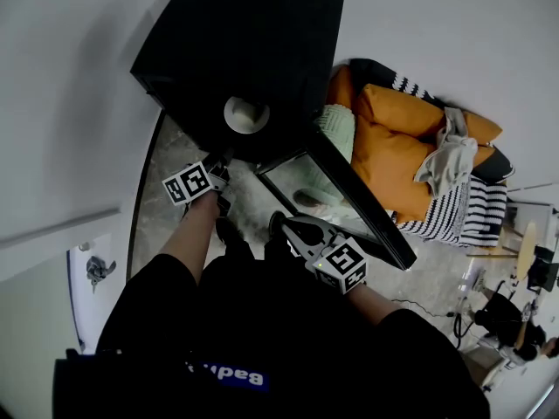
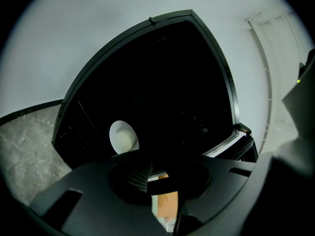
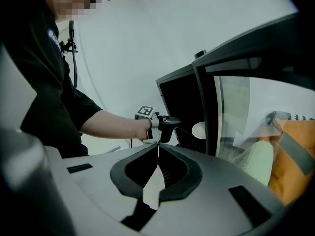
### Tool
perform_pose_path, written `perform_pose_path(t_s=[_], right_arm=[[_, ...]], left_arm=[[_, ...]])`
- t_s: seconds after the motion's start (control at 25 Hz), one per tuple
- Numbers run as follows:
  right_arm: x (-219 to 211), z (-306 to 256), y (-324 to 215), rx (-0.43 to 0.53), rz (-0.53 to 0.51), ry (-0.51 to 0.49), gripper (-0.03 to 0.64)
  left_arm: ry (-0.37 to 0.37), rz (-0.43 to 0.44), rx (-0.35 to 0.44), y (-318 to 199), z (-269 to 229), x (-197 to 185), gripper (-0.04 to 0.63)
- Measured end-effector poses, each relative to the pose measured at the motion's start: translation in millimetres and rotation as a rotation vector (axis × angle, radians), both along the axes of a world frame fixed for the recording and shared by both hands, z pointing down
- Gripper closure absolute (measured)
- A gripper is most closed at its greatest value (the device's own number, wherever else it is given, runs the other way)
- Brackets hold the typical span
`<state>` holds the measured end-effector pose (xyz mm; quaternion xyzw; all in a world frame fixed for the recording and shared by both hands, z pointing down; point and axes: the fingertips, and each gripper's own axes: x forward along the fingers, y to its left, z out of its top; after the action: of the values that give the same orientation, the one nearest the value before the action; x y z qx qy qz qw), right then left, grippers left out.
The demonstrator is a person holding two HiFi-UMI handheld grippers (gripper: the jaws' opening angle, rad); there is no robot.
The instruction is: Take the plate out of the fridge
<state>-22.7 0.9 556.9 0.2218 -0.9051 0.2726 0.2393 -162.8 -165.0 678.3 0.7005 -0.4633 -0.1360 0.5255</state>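
Plate [image 1: 246, 114]: white and round, inside the dark fridge [image 1: 244, 42], apart from both claws. In the left gripper view the plate [image 2: 123, 136] shows at 8 o'clock within the fridge [image 2: 162, 82] opening. Whether it lies flat or leans cannot be told.

Left claw [image 1: 224, 165]: held before the fridge opening, with the plate at its 1 o'clock in the head view. Its own view shows the left claw [image 2: 156, 174] with its jaws a little apart and nothing between them. The right gripper view shows the left claw [image 3: 171, 124] level in a bare hand, just short of the plate [image 3: 199, 130].

Right claw [image 1: 279, 225]: at 5 o'clock of the plate, near the person's body and beside the door [image 1: 349, 190]. Its own view shows the right claw [image 3: 158, 149] with its tips met and nothing held.

Door: glass-fronted and swung open toward 4 o'clock of the fridge.

Surroundings: an orange sofa [image 1: 393, 138] lies at 3 o'clock beyond the door. A marbled floor [image 1: 253, 199] lies under the claws.
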Motion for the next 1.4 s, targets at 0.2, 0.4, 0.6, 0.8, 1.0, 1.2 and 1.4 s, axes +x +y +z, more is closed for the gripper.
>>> perform_pose_path(t_s=[0.2,0.4,0.6,0.8,1.0,1.2,1.4], right_arm=[[7.0,9.3,5.0,-0.034,-0.017,0.019,0.605],[11.0,22.7,11.3,-0.077,-0.031,0.025,0.604],[17.3,31.7,14.1,-0.102,-0.026,0.039,0.604],[26.4,36.4,14.5,-0.116,-0.006,0.055,0.604],[36.2,40.9,17.6,-0.137,0.01,0.066,0.604],[41.1,48.2,22.2,-0.164,0.011,0.075,0.604],[39.7,51.7,28.7,-0.179,-0.023,0.073,0.604]], left_arm=[[0.031,-0.044,-0.052,-4.6,27.5,3.2,0.537],[0.072,-0.094,-0.09,-17.3,48.8,4.1,0.537],[0.122,-0.168,-0.119,-34.7,70.4,2.8,0.511],[0.145,-0.207,-0.168,-44.8,92.8,9.4,0.511],[0.153,-0.241,-0.222,-50.6,116.1,14.1,0.511],[0.166,-0.279,-0.253,-59.9,131.9,15.4,0.511],[0.178,-0.329,-0.28,-64.4,144.3,11.9,0.511]])
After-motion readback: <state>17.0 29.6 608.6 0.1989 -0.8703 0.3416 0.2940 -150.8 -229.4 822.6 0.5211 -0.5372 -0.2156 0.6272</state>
